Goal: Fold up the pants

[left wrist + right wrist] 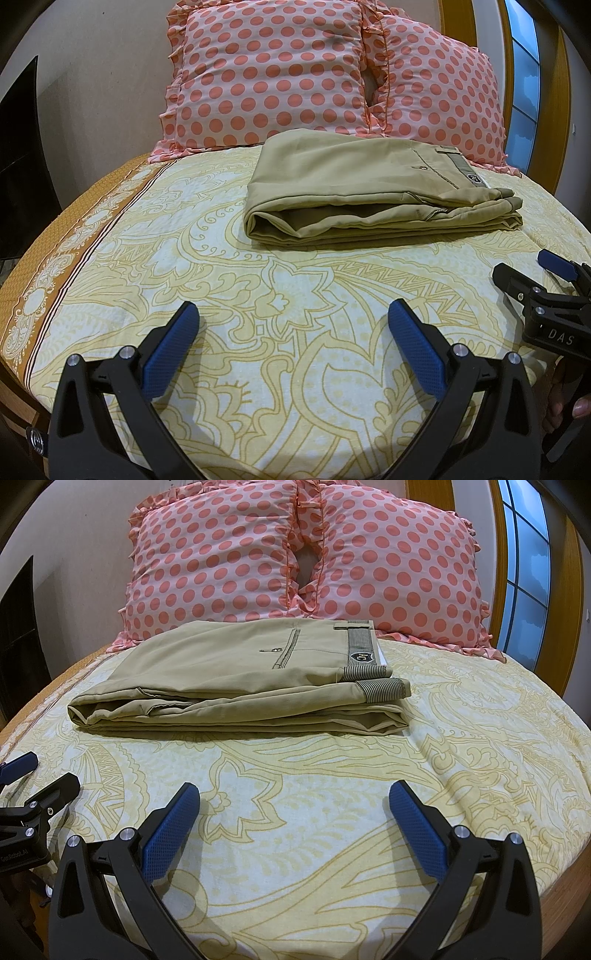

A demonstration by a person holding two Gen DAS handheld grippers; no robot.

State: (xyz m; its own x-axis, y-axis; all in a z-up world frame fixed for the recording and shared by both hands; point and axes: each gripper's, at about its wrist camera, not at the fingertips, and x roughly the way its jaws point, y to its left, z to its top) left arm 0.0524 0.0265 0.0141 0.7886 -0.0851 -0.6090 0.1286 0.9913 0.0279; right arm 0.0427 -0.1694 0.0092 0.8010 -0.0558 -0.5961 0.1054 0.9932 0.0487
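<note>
Khaki pants point(369, 188) lie folded in a flat stack on the bed, waistband to the right, just in front of the pillows; they also show in the right wrist view point(236, 679). My left gripper point(293, 314) is open and empty, hovering over the sheet well short of the pants. My right gripper point(293, 794) is open and empty, also short of the pants. Each gripper shows at the edge of the other's view: the right one point(532, 269) and the left one point(40, 771), both open.
The bed carries a yellow patterned sheet point(258, 295) with a brown border on the left. Two pink polka-dot pillows point(221, 561) point(399, 572) lean at the headboard. A window with a wooden frame point(528, 572) is at the right. A dark object point(18, 147) stands left.
</note>
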